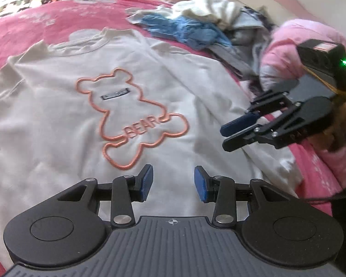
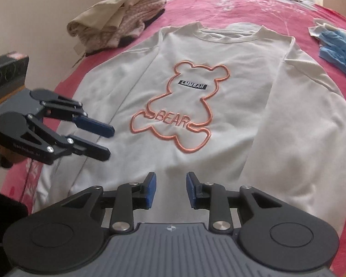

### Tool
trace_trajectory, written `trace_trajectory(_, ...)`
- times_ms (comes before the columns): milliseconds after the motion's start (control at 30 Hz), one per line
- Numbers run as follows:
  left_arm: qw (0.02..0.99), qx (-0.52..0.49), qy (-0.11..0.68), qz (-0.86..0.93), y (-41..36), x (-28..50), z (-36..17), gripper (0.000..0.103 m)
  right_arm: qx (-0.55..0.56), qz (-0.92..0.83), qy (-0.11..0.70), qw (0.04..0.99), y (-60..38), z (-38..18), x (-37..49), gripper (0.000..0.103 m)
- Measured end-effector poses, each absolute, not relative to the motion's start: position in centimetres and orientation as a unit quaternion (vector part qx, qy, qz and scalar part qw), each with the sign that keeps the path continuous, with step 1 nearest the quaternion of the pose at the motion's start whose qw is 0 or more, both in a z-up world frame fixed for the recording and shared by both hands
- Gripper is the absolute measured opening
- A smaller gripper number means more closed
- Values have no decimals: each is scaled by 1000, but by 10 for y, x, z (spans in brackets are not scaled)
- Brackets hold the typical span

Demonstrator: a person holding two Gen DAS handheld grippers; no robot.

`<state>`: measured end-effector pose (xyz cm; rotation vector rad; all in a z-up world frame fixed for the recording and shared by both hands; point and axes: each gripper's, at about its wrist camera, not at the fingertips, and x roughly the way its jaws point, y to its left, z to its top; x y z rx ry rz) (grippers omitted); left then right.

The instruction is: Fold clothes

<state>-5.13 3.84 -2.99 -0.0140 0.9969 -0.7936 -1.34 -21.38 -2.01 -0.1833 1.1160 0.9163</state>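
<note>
Two grippers are hovering over the near part of a cream sweatshirt that is lying face up and spread flat on a pink bedspread, collar pointing away from the cameras. An orange outline of a bear with the word BEAR is showing on its chest, along with a small dark label reading LMMEAN.

In the left wrist view, the left gripper is pointing forward over the hem below the bear, its blue-padded fingers standing apart with nothing between them. In the right wrist view the same gripper is reaching in from the left edge, tilted slightly downward above the garment's left side, fingers parted and empty.

The right gripper is likewise aiming along the sweatshirt's middle, its two blue pads separated with only cloth visible beyond the gap. Seen from the left wrist view, the right gripper is coming in from the right edge, angled down and leftward above the sleeve, fingers apart. Whether either tool is touching the fabric cannot be told.

A heap of blue and white clothes is sitting beyond the sweatshirt's right shoulder, and a beige and patterned pile is resting by the wall past the left shoulder.
</note>
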Motion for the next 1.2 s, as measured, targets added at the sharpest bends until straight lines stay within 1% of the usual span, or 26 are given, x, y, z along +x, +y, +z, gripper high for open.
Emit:
trace_trajectory(100,803,-21,470,-366,39,-47,-33,39,-80,411,509,752,-212,-22,-9,38)
trace_trajectory(133,803,-22,470,-366,38,-47,-34,39,-80,408,509,753,-211,-22,-9,42)
trace_trajectory(233,806,-20,465,-367,39,-50,-32,41,-78,399,511,757,-209,-22,-6,43)
trace_trajectory(367,808,-24,462,-365,41,-50,-31,43,-88,387,512,761,-207,-24,-5,51)
trace_trajectory(500,812,-32,462,-355,44,-50,-30,45,-104,381,508,766,-205,-24,-8,52)
trace_trajectory(600,817,-42,459,-347,47,-51,-29,45,-100,381,508,766,-206,-21,-8,55)
trace_trajectory(633,818,-44,459,-344,48,-51,-28,46,-101,380,506,767,-206,-20,-8,59)
trace_trajectory(667,819,-45,458,-343,48,-51,-28,46,-104,379,504,769,-206,-19,-9,66)
trace_trajectory(700,820,-46,458,-341,49,-51,-27,46,-107,378,501,771,-205,-19,-10,70)
trace_trajectory(767,821,-48,457,-338,50,-52,-26,47,-115,374,495,776,-204,-16,-12,82)
trace_trajectory(800,822,-48,456,-337,51,-52,-25,47,-117,372,490,780,-204,-15,-12,84)
trace_trajectory(867,824,-48,455,-335,51,-53,-24,48,-115,368,481,787,-204,-12,-13,97)
trace_trajectory(900,824,-48,455,-334,51,-53,-24,48,-112,366,477,791,-205,-10,-13,99)
trace_trajectory(1000,825,-48,453,-335,51,-55,-24,48,-103,359,469,801,-206,-6,-11,103)
trace_trajectory(1200,825,-47,454,-334,51,-58,-25,49,-85,341,456,818,-209,0,-7,103)
